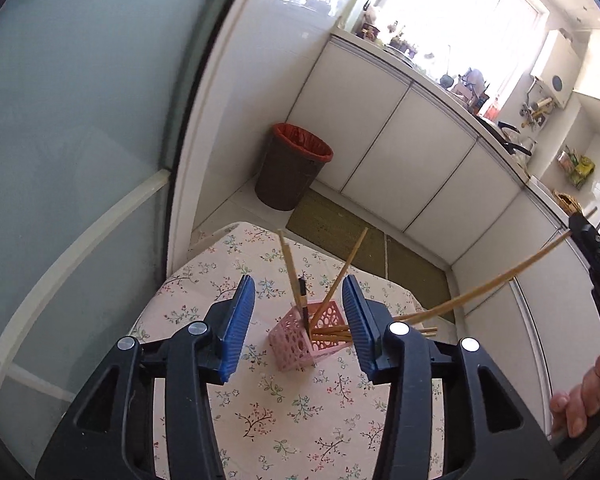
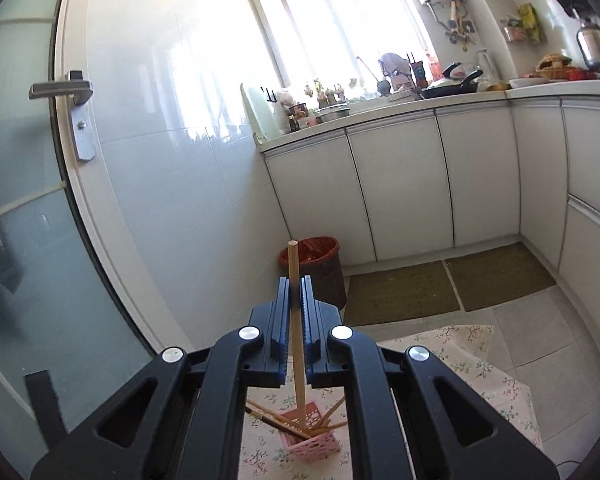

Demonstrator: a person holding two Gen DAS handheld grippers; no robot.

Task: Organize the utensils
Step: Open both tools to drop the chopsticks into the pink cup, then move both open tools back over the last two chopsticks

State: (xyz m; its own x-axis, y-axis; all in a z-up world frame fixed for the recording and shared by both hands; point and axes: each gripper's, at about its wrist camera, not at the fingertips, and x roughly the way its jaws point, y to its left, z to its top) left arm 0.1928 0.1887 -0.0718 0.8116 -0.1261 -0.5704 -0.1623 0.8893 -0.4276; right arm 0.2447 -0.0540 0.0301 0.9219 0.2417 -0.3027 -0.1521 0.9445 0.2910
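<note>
Right claw (image 2: 296, 320) clamping chopstick (image 2: 297, 344), pink holder (image 2: 314, 446) below, bin (image 2: 320, 268) beyond

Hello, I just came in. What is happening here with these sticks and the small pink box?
A person holds a gripper in each hand and is sorting chopsticks into a pink basket on a table with a floral cloth. The right gripper is shut on one wooden chopstick, whose lower end reaches into the basket. The left gripper is open, with nothing between its pads, above the table on the near side of the basket. Several chopsticks already lean inside it.
</note>
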